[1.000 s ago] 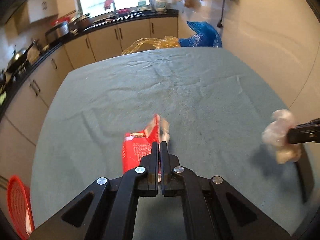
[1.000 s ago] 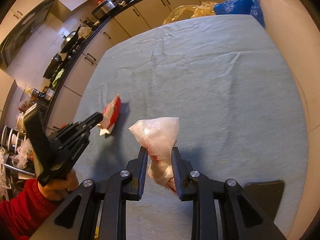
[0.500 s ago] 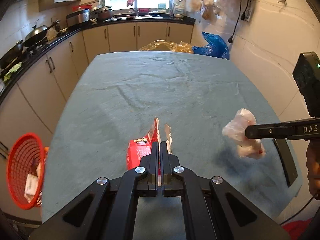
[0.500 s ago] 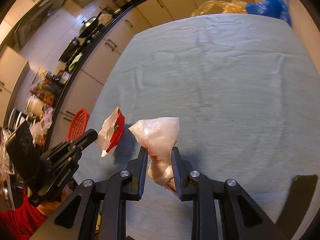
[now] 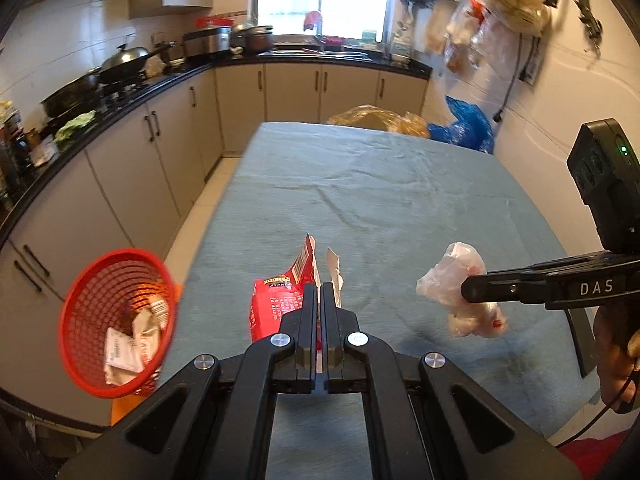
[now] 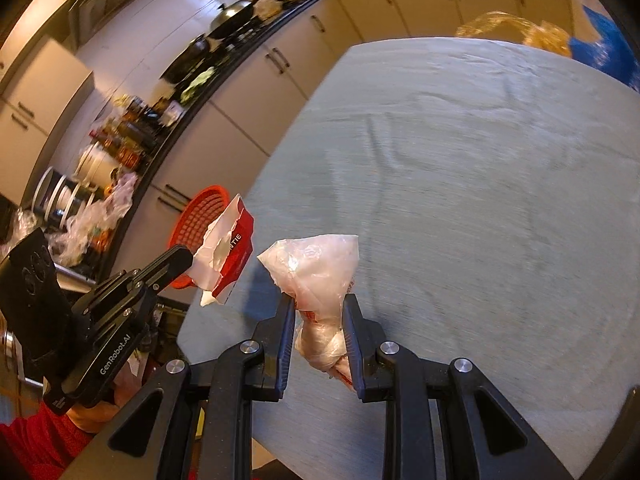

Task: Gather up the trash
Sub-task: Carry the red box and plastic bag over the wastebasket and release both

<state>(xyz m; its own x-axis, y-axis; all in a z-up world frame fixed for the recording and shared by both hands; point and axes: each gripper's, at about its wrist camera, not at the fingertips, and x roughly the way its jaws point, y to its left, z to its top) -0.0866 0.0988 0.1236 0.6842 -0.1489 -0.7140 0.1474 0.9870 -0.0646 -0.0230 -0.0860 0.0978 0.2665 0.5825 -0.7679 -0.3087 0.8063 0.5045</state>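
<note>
Left tongs (image 5: 318,294) are clamped on a red wrapper (image 5: 276,304), its lower edge hidden; right tongs (image 6: 316,308) grip a crumpled clear bag (image 6: 316,268), contents unclear.

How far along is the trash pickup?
Done: some wrappers already lie in the red basket. In hand: left gripper pinches a red snack wrapper; right gripper clamps a crumpled clear plastic bag. Left: drop both into the basket.

Torn red wrapper (image 5: 276,304) and crumpled clear bag (image 6: 316,280) (both held aloft).
</note>
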